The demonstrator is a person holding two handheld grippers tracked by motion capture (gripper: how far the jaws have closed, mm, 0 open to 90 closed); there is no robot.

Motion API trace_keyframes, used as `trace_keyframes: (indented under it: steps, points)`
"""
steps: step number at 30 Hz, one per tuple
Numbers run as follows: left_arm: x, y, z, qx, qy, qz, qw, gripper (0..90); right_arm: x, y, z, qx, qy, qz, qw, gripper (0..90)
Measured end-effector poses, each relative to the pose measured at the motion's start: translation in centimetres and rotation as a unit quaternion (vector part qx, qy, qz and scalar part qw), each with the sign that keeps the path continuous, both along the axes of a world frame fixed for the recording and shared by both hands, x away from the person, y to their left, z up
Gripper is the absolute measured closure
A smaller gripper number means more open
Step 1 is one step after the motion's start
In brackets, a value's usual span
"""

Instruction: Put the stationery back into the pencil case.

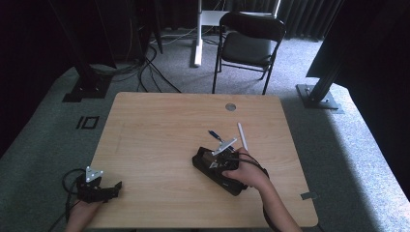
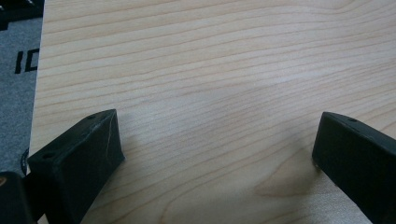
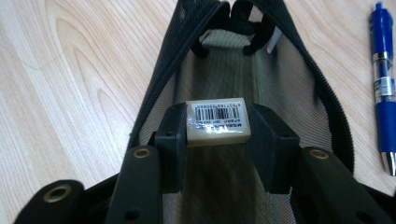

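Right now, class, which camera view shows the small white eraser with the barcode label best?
The right gripper view: the small white eraser with the barcode label sits close up, clamped between the right tool jaws above the open black mesh pencil case. The high view makes it too small to tell.

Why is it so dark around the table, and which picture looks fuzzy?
High view: dim and soft, black at the edges, light falling on the table. Left gripper view: the near jaws look blurry, the wood grain sharper. Right gripper view: bright, the eraser and blue pen clear, barcode digits too small to read.
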State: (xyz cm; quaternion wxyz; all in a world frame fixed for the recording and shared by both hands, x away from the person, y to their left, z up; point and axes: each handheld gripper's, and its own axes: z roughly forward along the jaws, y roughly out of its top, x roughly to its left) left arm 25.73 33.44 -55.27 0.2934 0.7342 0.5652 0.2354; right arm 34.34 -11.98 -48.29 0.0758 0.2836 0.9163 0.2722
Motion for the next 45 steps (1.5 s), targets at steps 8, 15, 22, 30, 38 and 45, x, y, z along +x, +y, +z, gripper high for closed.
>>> trace_keyframes:
  steps: [8, 15, 22, 30, 38, 45]
  points:
    - [0.0, 0.0, 0.0, 0.000, 0.000, 0.000, 1.0000, 1.7, 0.1, 0.3, -0.1, -0.021, 0.004, 0.008, 0.9997, 58.4]
    - [0.0, 0.0, 0.0, 0.000, 0.000, 0.000, 1.0000, 1.7, 0.2, 0.4, -0.1, -0.025, 0.011, 0.008, 0.9996, 57.3]
    - [0.0, 0.0, 0.0, 0.000, 0.000, 0.000, 1.0000, 1.7, 0.1, 0.1, 0.3, -0.012, 0.008, 0.000, 0.9999, 54.3]
    - [0.0, 0.0, 0.0, 0.000, 0.000, 0.000, 1.0000, 1.7, 0.0, -0.7, 1.2, 0.004, -0.003, -0.003, 1.0000, 55.0]
    - [0.0, 0.0, 0.0, 0.000, 0.000, 0.000, 1.0000, 1.8, -0.4, -1.2, 2.1, 0.018, -0.013, 0.000, 0.9997, 55.0]
    - [0.0, 0.0, 0.0, 0.001, 0.000, -0.001, 1.0000, 1.8, -0.7, -1.7, 2.9, 0.029, -0.027, 0.001, 0.9992, 55.3]
